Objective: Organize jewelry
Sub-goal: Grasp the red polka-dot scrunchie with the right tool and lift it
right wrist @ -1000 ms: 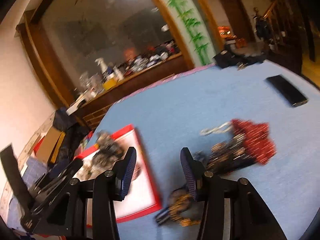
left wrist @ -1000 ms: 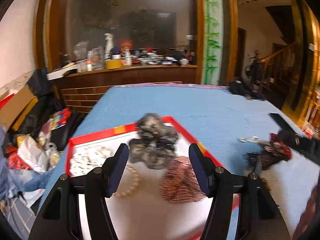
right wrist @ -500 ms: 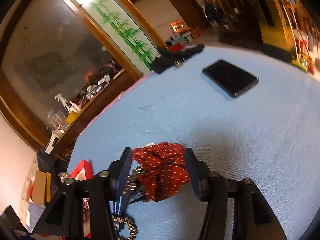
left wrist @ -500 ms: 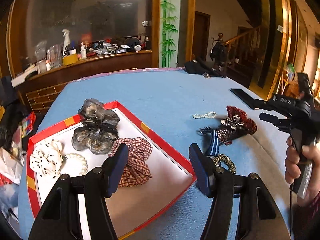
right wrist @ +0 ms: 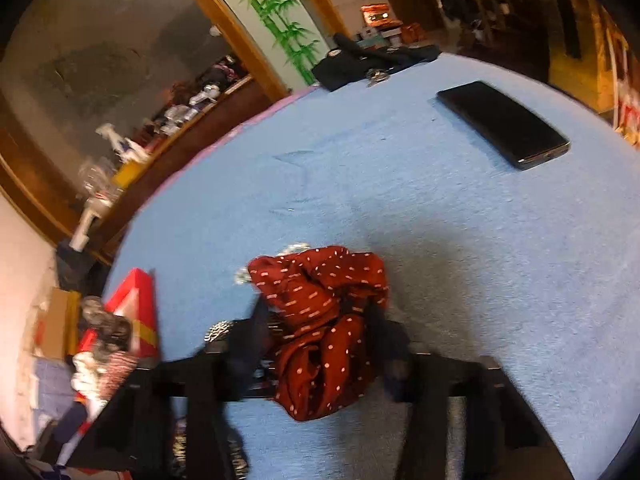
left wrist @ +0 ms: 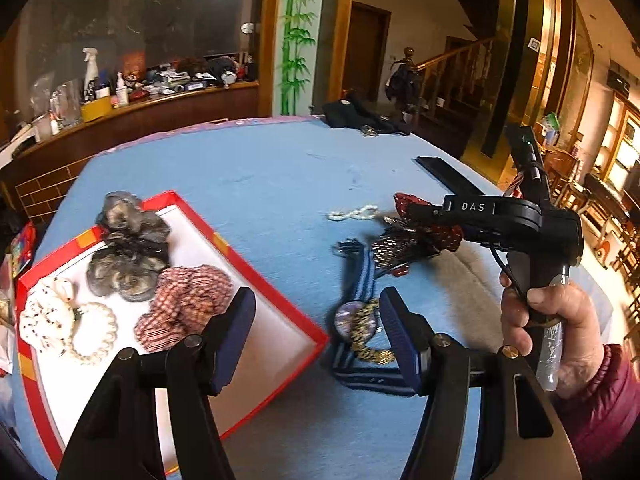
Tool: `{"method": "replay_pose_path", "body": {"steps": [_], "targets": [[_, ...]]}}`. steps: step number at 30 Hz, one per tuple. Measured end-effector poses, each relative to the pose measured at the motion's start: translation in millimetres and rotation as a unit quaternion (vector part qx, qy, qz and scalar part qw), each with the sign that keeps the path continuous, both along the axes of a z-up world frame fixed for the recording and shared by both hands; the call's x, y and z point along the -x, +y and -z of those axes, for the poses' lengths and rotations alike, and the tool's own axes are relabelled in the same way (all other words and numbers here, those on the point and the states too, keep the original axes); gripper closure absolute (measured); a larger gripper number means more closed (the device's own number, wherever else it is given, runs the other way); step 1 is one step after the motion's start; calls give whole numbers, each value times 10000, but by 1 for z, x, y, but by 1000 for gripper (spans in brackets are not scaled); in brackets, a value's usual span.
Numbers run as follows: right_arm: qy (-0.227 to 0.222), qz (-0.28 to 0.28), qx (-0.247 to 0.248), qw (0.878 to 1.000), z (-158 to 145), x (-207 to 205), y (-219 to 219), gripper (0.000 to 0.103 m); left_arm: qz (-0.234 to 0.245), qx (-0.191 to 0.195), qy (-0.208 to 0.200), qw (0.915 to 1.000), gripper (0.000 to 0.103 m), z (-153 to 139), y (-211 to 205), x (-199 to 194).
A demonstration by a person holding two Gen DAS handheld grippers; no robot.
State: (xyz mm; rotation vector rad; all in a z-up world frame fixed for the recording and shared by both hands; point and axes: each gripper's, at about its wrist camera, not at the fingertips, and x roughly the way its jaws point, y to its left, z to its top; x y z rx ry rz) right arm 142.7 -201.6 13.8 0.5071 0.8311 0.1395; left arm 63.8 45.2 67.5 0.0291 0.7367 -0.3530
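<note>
A red-rimmed white tray (left wrist: 276, 292) lies on the blue table and holds a grey scrunchie (left wrist: 128, 256), a checked scrunchie (left wrist: 180, 304), a white dotted scrunchie (left wrist: 40, 320) and a pearl bracelet (left wrist: 94, 334). My left gripper (left wrist: 316, 336) is open and empty above the tray's near corner, beside a blue striped band with a gold chain (left wrist: 360, 324). My right gripper (right wrist: 316, 344) is open with its fingers on either side of a red dotted scrunchie (right wrist: 320, 320), which also shows in the left wrist view (left wrist: 416, 208). A beaded pile (left wrist: 390, 246) lies beside it.
A small pearl chain (left wrist: 352, 213) lies past the pile. A black phone (right wrist: 502, 124) lies at the far right of the table. A dark cloth with keys (right wrist: 368, 62) lies at the far edge. A cluttered wooden counter (left wrist: 132, 100) stands behind.
My right gripper has moved down and forward so the red dotted scrunchie now sits between its fingers. My left gripper has drawn back and turned right, away from the tray's middle.
</note>
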Motion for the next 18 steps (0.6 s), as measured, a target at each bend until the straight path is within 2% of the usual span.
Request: {"method": "replay_pose_path", "body": {"steps": [2,3,8,10,13,15,18], "targets": [[-49,20,24,10000,-2,2,-3,69,70,4,97,9999,39,1,-8,-6],[-76,59,30,9999,-3,3,-5,85,102,20,168,9998,39,2,-11,-9],[-577,525,-5,9970,-23,19,-27,85,306,92,533,9981,39,10,-39,-28],[-762,630,-39,9951,-30,26,-33,85,307,-39,576,9979,39,16,-53,-36],[-898,632,-201,9937,-36,31,-36,85,124,-451,799,9957,39,31,-72,-52],[-911,605,-229,9937,-37,31,-37,85,75,-497,921,9945,45,39,-77,-58],[-904,510,-370,9939,-38,31,-36,85,58,-597,1104,9921,46,52,-83,-63]]}}
